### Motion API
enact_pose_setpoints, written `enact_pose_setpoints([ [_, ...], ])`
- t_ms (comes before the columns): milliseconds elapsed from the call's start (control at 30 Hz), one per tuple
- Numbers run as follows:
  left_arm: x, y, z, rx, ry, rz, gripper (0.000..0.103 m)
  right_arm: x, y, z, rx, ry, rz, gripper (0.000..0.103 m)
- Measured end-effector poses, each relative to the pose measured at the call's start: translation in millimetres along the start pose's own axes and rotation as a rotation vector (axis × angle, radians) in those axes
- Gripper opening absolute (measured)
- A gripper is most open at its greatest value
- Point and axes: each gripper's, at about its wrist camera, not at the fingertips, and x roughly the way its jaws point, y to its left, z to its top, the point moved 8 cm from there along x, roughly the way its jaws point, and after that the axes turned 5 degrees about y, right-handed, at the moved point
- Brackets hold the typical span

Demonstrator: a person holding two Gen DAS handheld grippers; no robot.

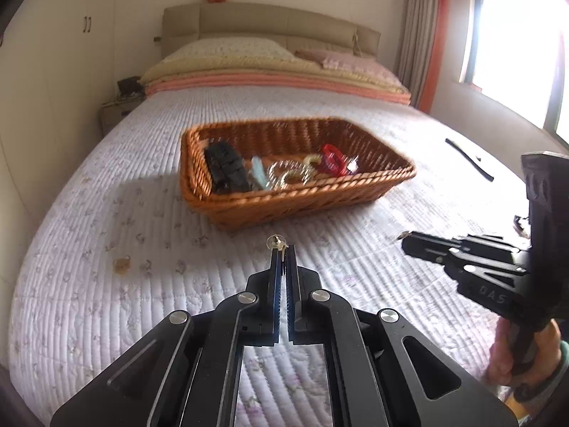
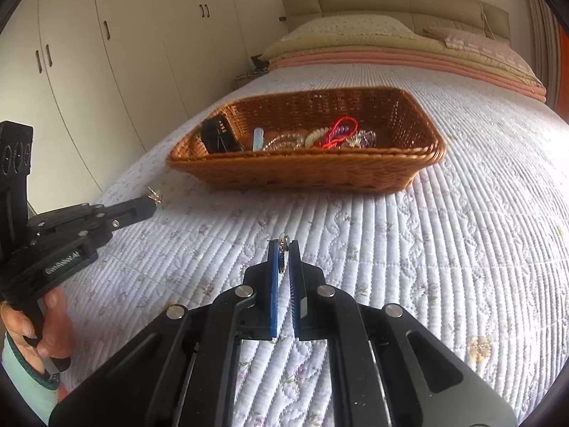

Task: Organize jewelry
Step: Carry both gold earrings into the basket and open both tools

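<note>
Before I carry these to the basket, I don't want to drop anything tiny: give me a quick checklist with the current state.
1. Left gripper shut on gold earring: ok.
2. Right gripper shut on silver earring: ok.
3. Grip secure, both held only at the tips: cannot tell.
4. Wicker basket ahead, open-topped: ok.
5. Free space in the basket's near-right corner: ok.
6. Bedspread between grippers and basket unobstructed: ok.
</note>
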Motion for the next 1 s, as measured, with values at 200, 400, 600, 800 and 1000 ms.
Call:
enact_pose_setpoints([
  [200,-43,-16,41,0.021,-0.130,-0.031,0.000,-53,4,38,-0.031,-0.127,-0.016,0.005],
  [400,-55,-31,96,0.038,-0.214,-0.041,0.000,-84,6,103,-0.083,-0.241,-0.059,0.004],
  [600,-19,-24,138,0.001,-0.196,-0.038,0.000,-60,-8,157,-0.059,-0.246,-0.067,0.004],
  [800,53,-1,159,-0.086,-0.069,-0.038,0.001,10,-38,188,0.031,-0.091,-0.040,0.004],
  [1000,113,16,142,-0.158,0.052,-0.024,0.001,78,-69,182,0.190,0.067,0.008,0.004],
])
